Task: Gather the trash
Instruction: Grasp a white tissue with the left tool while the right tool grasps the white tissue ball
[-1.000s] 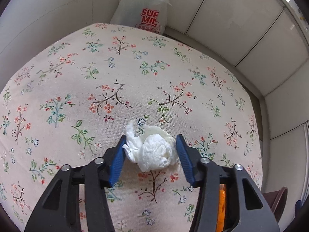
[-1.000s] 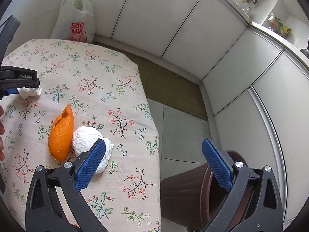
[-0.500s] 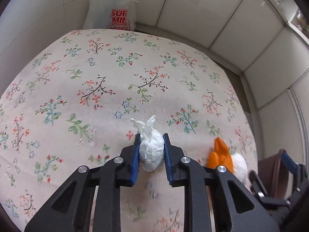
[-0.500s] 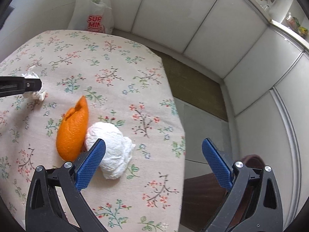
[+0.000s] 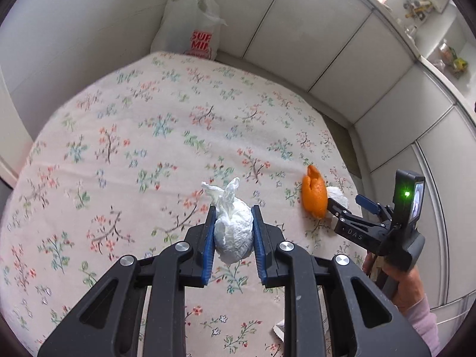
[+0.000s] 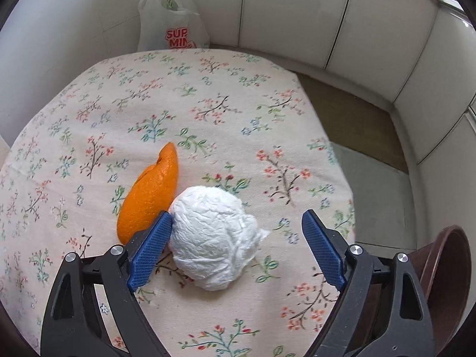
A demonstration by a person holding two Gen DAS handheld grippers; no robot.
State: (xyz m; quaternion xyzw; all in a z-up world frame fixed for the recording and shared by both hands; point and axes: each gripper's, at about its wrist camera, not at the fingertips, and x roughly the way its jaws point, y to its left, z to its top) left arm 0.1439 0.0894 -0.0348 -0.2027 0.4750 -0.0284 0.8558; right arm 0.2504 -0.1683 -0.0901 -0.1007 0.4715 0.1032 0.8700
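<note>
Left wrist view: plastic bag (image 5: 190,26) at 12 o'clock reads "SUP MIN" — left gripper (image 5: 233,235) clamps a tissue wad (image 5: 233,229) above the floral tablecloth (image 5: 134,148); right gripper (image 6: 235,255) gapes around a larger tissue ball (image 6: 212,235).

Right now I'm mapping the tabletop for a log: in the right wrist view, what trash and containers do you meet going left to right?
orange peel → crumpled white tissue ball → brown trash bin, which stands off the table's right edge.
</note>
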